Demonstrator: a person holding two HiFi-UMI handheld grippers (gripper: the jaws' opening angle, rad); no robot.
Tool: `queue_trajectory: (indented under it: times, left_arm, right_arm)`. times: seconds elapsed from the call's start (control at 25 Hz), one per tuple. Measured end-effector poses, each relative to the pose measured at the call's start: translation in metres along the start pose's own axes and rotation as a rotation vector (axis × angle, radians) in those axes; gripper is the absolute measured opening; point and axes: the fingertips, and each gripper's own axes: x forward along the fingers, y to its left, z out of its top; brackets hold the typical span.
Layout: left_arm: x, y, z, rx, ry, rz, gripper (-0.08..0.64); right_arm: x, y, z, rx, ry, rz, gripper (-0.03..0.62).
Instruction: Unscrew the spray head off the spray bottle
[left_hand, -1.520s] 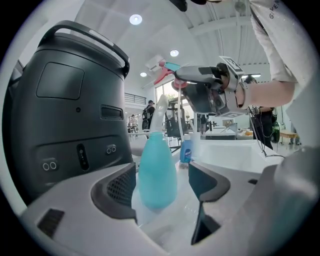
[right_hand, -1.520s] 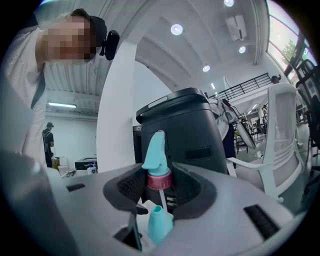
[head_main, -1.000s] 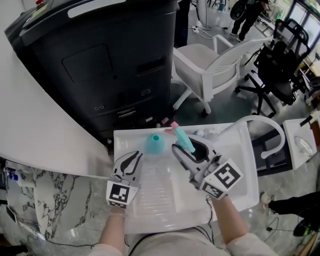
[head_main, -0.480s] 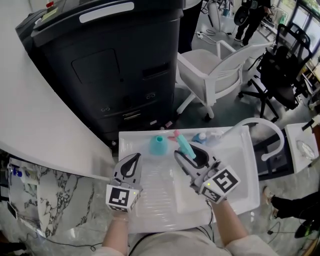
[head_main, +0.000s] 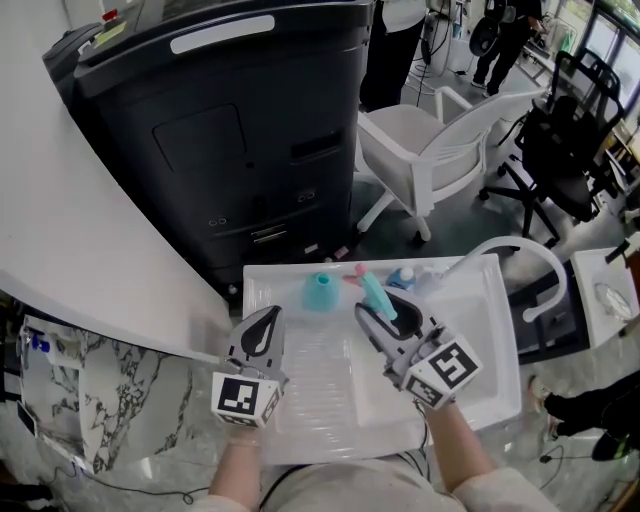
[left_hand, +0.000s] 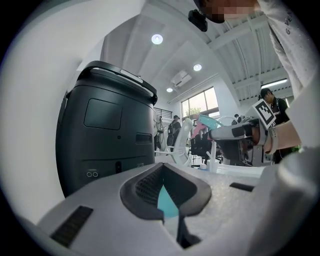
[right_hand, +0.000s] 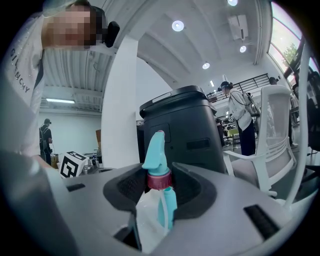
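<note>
The spray bottle (head_main: 377, 291) has a clear body, a pink collar (right_hand: 159, 180) and a teal spray head (right_hand: 155, 152). My right gripper (head_main: 386, 313) is shut on the bottle's body, holding it over the white tray (head_main: 470, 340) with the head pointing away from me. In the right gripper view the head stands upright between the pads of the right gripper (right_hand: 160, 197). My left gripper (head_main: 266, 318) hovers to the left of the bottle, apart from it. In its own view the left gripper (left_hand: 165, 192) is shut, with only a sliver of teal showing through the gap.
A teal cone-shaped piece (head_main: 320, 290) stands at the tray's far edge, between the two grippers. A tall black cabinet (head_main: 240, 130) rises behind the tray. A white chair (head_main: 430, 140) and a curved white tube (head_main: 530, 270) are at the right. Marble counter (head_main: 100, 400) lies at the left.
My left gripper's jaws have closed and it has lifted a little. The right gripper keeps still with the bottle in it.
</note>
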Motion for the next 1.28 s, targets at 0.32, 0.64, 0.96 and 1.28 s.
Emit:
queue_trajectory:
  times: [0.32, 0.64, 0.96, 1.28]
  left_arm:
    - [-0.008, 0.006, 0.01, -0.014, -0.019, 0.02, 0.005]
    - [-0.013, 0.009, 0.02, -0.022, -0.035, 0.04, 0.005]
    - [-0.017, 0.011, 0.028, -0.026, -0.051, 0.064, 0.005]
    - [-0.021, 0.011, 0.034, -0.03, -0.067, 0.078, 0.005]
  right_arm:
    - [-0.002, 0.004, 0.001, 0.005, -0.006, -0.008, 0.155]
    - [-0.004, 0.006, 0.005, 0.008, -0.018, -0.011, 0.155]
    - [-0.008, 0.003, 0.007, 0.009, -0.028, -0.018, 0.155]
    - [-0.01, 0.0, 0.01, 0.022, -0.045, -0.028, 0.155]
